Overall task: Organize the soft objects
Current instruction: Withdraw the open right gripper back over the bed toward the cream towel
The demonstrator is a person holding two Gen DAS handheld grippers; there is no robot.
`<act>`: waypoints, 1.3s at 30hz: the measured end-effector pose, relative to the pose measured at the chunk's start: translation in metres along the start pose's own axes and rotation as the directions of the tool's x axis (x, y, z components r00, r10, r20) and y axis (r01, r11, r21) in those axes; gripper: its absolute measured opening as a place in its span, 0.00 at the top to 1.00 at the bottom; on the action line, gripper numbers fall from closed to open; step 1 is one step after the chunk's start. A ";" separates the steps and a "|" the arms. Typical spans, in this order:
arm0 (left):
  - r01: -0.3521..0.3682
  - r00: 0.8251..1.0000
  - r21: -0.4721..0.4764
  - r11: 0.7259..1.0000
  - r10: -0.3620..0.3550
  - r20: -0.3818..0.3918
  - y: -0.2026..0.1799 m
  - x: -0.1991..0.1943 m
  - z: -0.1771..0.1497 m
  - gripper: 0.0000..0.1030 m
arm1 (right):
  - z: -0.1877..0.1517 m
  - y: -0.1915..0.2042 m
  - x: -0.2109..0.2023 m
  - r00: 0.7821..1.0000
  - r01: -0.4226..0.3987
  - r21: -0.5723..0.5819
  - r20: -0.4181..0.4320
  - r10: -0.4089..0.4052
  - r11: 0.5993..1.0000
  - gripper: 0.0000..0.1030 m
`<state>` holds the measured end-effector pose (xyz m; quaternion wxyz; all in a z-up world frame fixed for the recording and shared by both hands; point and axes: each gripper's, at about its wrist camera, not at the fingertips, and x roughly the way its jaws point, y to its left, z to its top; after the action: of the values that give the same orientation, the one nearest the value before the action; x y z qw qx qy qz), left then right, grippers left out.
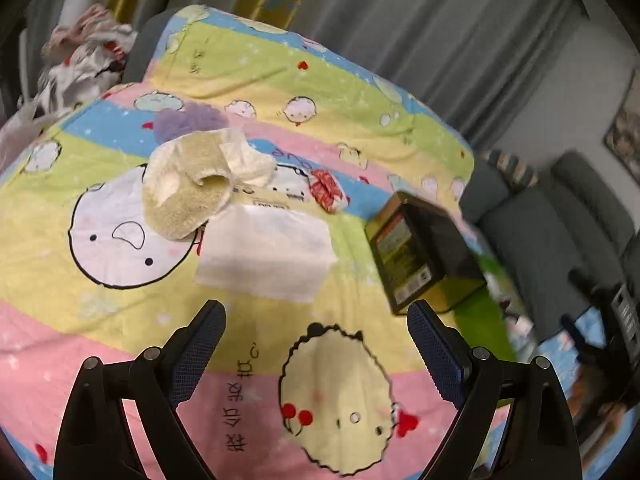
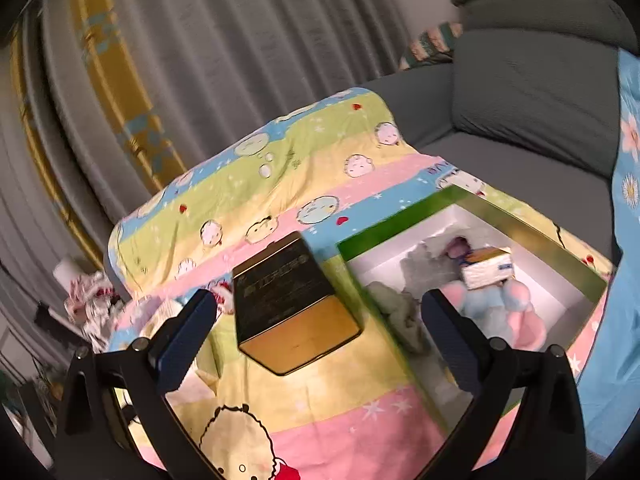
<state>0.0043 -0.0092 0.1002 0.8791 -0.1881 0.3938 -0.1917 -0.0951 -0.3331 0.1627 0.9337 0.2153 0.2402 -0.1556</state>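
Both my grippers empty: left gripper [image 1: 316,336] jaws spread wide, right gripper [image 2: 316,324] same, nothing between. Soft stuff left on the striped cartoon sheet [image 1: 120,344]: fuzzy cream slipper [image 1: 188,188], flat white tissue pack [image 1: 268,254] touching its near right, purple fluffy item [image 1: 188,120] behind, crumpled red-white wrapper [image 1: 328,190] right. Rigid black-gold tin [image 2: 292,300] sits between them and the green-rimmed box [image 2: 516,220], which holds a pink-blue plush [image 2: 508,308], a grey fuzzy piece [image 2: 420,268] and a tissue packet [image 2: 486,268].
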 end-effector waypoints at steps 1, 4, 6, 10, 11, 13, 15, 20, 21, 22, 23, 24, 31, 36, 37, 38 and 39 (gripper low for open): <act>-0.013 1.000 -0.002 1.000 0.013 0.013 0.001 -0.002 0.001 0.11 | -0.001 0.005 0.000 1.000 0.009 -0.016 -0.001 -0.009 1.000 0.01; -0.049 0.998 0.029 0.998 0.048 0.040 -0.002 -0.007 0.002 0.11 | -0.005 0.018 0.002 0.999 0.034 -0.058 -0.003 -0.034 0.998 0.01; -0.047 0.998 0.031 0.998 0.045 0.043 -0.001 -0.010 0.004 0.11 | -0.007 0.023 0.002 1.000 0.029 -0.075 -0.004 -0.030 0.997 0.01; -0.061 0.997 0.016 0.998 0.060 0.058 0.007 -0.018 0.010 0.11 | -0.012 0.035 0.003 1.000 0.020 -0.103 -0.010 -0.021 0.994 0.01; -0.076 0.995 0.016 0.997 0.075 0.060 0.008 -0.018 0.011 0.11 | -0.013 0.038 0.003 1.000 0.023 -0.114 -0.011 -0.024 0.993 0.01; -0.098 0.993 0.011 0.995 0.097 0.067 0.012 -0.020 0.012 0.11 | -0.017 0.047 0.005 0.999 0.032 -0.149 -0.014 -0.035 0.988 0.01; -0.118 0.991 0.013 0.993 0.117 0.066 0.014 -0.021 0.013 0.11 | -0.020 0.053 0.007 0.999 0.038 -0.176 -0.016 -0.042 0.984 0.01; -0.158 0.984 0.034 0.987 0.155 0.085 0.018 -0.025 0.014 0.11 | -0.025 0.066 0.011 0.998 0.050 -0.220 -0.019 -0.056 0.974 0.01; -0.163 0.984 0.036 0.986 0.159 0.085 0.018 -0.025 0.015 0.11 | -0.027 0.070 0.011 0.998 0.056 -0.230 -0.012 -0.060 0.972 0.01; -0.174 0.982 0.036 0.984 0.170 0.083 0.020 -0.025 0.015 0.11 | -0.028 0.072 0.012 0.998 0.062 -0.238 -0.006 -0.065 0.969 0.01; -0.184 0.980 0.035 0.982 0.180 0.080 0.021 -0.025 0.015 0.11 | -0.030 0.074 0.012 0.997 0.068 -0.245 -0.004 -0.071 0.967 0.01; -0.190 0.979 0.033 0.981 0.187 0.077 0.023 -0.025 0.016 0.11 | -0.032 0.077 0.014 0.996 0.080 -0.260 -0.004 -0.084 0.962 0.01; -0.251 0.965 0.015 0.968 0.249 0.080 0.037 -0.030 0.021 0.11 | -0.041 0.092 0.019 0.995 0.089 -0.312 -0.015 -0.099 0.946 0.01; -0.312 0.947 -0.023 0.950 0.313 0.071 0.055 -0.034 0.028 0.11 | -0.044 0.100 0.025 0.997 0.000 -0.284 -0.079 -0.023 0.959 0.01; -0.315 0.946 -0.032 0.949 0.317 0.069 0.058 -0.035 0.029 0.11 | -0.045 0.102 0.028 0.994 -0.038 -0.268 -0.105 0.010 0.963 0.01; -0.321 0.944 -0.049 0.946 0.323 0.063 0.065 -0.036 0.032 0.11 | -0.045 0.105 0.032 0.990 -0.079 -0.251 -0.135 0.046 0.965 0.01; -0.326 0.942 -0.058 0.944 0.329 0.061 0.068 -0.038 0.033 0.11 | -0.044 0.111 0.038 0.980 -0.127 -0.229 -0.178 0.087 0.965 0.01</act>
<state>0.0186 0.0732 0.1113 0.9073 -0.1473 0.3930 -0.0270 -0.0360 -0.2236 0.1447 0.9366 0.1261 0.3222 -0.0560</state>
